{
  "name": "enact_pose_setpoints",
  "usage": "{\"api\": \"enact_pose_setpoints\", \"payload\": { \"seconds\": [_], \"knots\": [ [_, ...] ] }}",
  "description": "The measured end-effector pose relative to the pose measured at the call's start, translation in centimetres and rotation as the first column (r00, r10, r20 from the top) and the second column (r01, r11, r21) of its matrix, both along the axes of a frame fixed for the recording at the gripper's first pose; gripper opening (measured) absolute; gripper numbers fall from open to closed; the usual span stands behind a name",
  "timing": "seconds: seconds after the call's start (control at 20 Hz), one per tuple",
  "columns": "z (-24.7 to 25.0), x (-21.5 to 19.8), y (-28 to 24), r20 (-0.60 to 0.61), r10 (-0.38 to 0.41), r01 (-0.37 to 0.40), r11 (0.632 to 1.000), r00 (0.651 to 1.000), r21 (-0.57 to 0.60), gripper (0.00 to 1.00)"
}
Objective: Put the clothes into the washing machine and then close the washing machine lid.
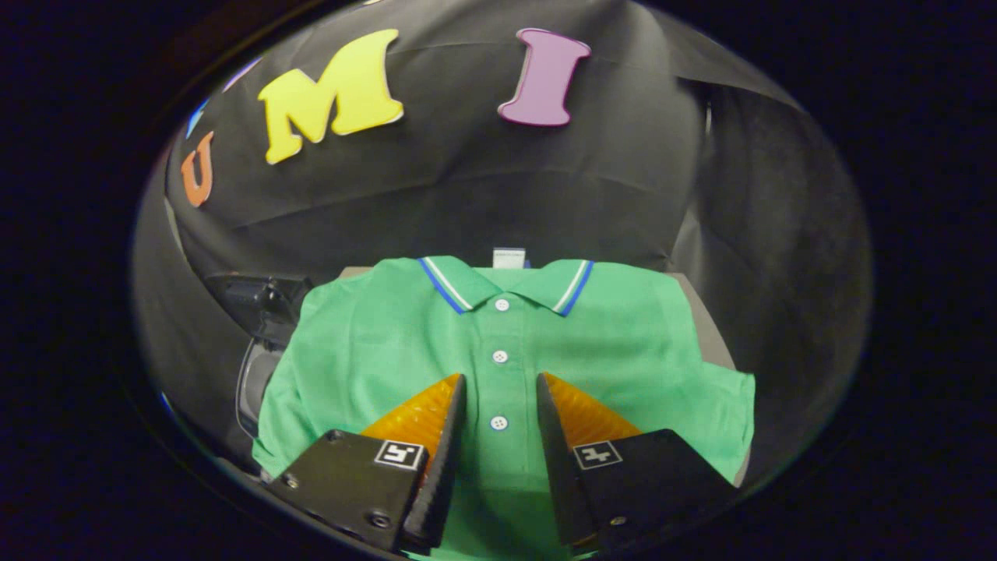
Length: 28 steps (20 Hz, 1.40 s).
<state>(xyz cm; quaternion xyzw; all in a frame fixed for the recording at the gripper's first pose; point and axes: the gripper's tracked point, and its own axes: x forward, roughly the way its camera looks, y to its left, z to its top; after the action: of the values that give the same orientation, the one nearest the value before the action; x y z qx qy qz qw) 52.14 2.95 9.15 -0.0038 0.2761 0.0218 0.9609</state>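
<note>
A: Gripper view: shirt (592, 343) lies flat, collar at the surface's (705, 327) far edge, sleeve over the right edge.
B: Risk?
A: Pinching one thin layer at the placket; it could slip free and drag. The washer (257, 312) sits off the left edge.
B: Jaws?
A: Gripper (501, 386) jaws wide, holding nothing, astride the buttons

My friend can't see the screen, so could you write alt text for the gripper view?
A green polo shirt lies spread flat on a table, collar farthest away. The gripper hovers above it, fingers open either side of the button placket. A dark machine sits beside the shirt.
</note>
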Motion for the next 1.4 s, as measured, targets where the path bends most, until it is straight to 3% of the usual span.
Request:
{"api": "enact_pose_setpoints", "payload": {
  "seconds": [0.15, 0.3, 0.4, 0.65, 0.95, 1.4],
  "knots": [
    [0.2, -0.1, -0.1, -0.002, 0.011, -0.011, 1.0, 1.0, -0.02, 0.4],
    [0.4, 0.1, 0.0, 0.018, 0.005, -0.005, 1.0, 1.0, 0.011, 0.12],
    [0.6, 0.0, 0.0, 0.036, 0.008, -0.009, 1.0, 0.999, 0.028, 0.08],
    [0.9, -1.5, 0.3, 0.083, 0.021, -0.026, 0.998, 0.996, 0.06, 0.06],
    [4.6, -5.0, 2.5, 0.186, 0.052, -0.074, 0.99, 0.981, 0.116, 0.05],
    [12.7, -11.3, 7.8, 0.386, 0.117, -0.201, 0.962, 0.915, 0.185, 0.05]
  ]
}}
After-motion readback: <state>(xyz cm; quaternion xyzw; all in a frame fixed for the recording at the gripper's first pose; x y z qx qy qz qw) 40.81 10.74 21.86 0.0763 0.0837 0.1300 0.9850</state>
